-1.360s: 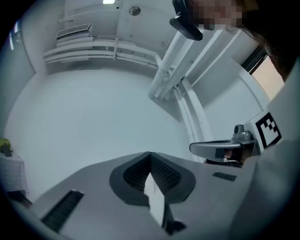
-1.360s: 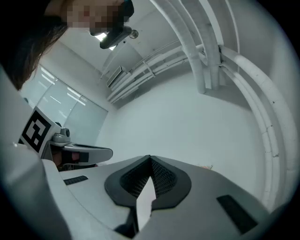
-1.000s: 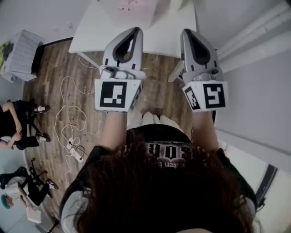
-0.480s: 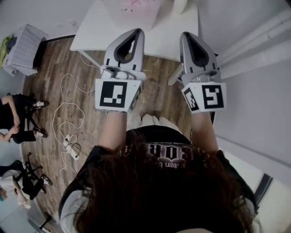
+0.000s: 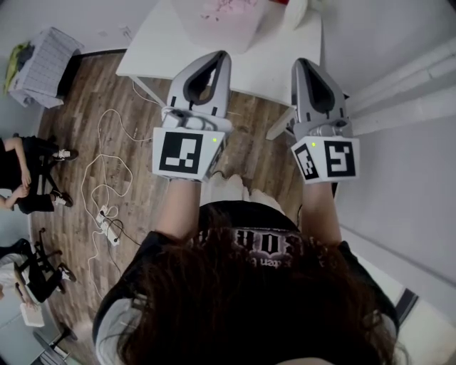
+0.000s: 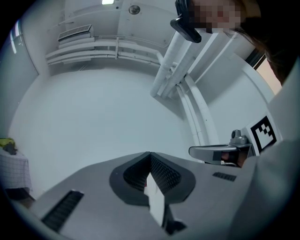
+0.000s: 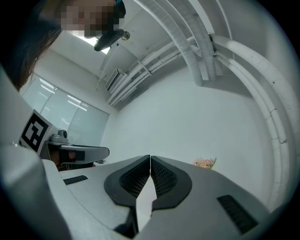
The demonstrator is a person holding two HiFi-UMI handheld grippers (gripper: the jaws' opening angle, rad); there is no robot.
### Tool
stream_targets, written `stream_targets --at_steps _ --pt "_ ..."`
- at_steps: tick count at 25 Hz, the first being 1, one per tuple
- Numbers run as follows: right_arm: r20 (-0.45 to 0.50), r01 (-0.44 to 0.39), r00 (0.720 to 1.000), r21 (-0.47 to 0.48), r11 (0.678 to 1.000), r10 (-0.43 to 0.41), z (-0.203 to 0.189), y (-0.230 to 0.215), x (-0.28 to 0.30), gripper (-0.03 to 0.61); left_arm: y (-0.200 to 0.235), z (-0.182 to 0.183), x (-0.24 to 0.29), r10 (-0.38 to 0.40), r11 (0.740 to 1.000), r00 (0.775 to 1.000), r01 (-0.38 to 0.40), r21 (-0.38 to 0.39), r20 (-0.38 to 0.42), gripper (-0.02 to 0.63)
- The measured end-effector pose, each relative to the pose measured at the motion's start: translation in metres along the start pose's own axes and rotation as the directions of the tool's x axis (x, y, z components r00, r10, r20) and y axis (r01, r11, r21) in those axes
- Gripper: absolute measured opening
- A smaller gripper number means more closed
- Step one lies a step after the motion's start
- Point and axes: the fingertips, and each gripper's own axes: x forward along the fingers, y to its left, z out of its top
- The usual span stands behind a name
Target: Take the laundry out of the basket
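In the head view I hold both grippers raised in front of my chest, tips pointing toward a white table (image 5: 281, 60). The left gripper (image 5: 218, 57) is shut with nothing in it, and so is the right gripper (image 5: 305, 65). A pale container with pink print (image 5: 214, 18) stands on the table beyond the tips. A white mesh basket (image 5: 43, 57) with something yellow-green in it stands on the floor at far left. In the left gripper view the left gripper (image 6: 150, 154) faces a bare white wall. The right gripper (image 7: 150, 158) does too.
White cables and a power strip (image 5: 108, 227) lie on the wood floor at left. People sit along the left edge (image 5: 25, 182). A white wall (image 5: 406, 164) runs close on the right. A table leg (image 5: 281, 125) slants down between the grippers.
Both grippers stay shut and raised. They have drifted slightly right and down in the head view, and the table and floor have slid down the picture.
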Motion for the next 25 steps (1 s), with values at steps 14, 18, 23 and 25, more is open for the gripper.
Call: stream_targets --at_steps 14,18,23,25 --pt "-0.024 0.050 0.998 -0.020 0.999 -0.051 -0.025 -0.004 0.095 0.028 0.083 -0.019 0.062 -0.059 0.998 0.998 0.059 -0.022 -0.003 -0.002" --pt "-0.023 0.072 0.997 -0.021 0.997 -0.072 -0.029 -0.005 0.129 0.028 0.113 -0.019 0.085 -0.086 0.996 0.996 0.086 -0.028 0.007 -0.002" --pt "-0.027 0.103 0.994 -0.029 0.994 -0.104 -0.034 -0.007 0.163 0.028 0.139 -0.023 0.109 -0.125 0.992 0.992 0.125 -0.032 0.006 -0.002" --pt "-0.030 0.117 0.993 -0.030 0.993 -0.117 -0.037 -0.010 0.174 0.028 0.148 -0.025 0.118 -0.140 0.990 0.990 0.141 -0.032 0.007 -0.002"
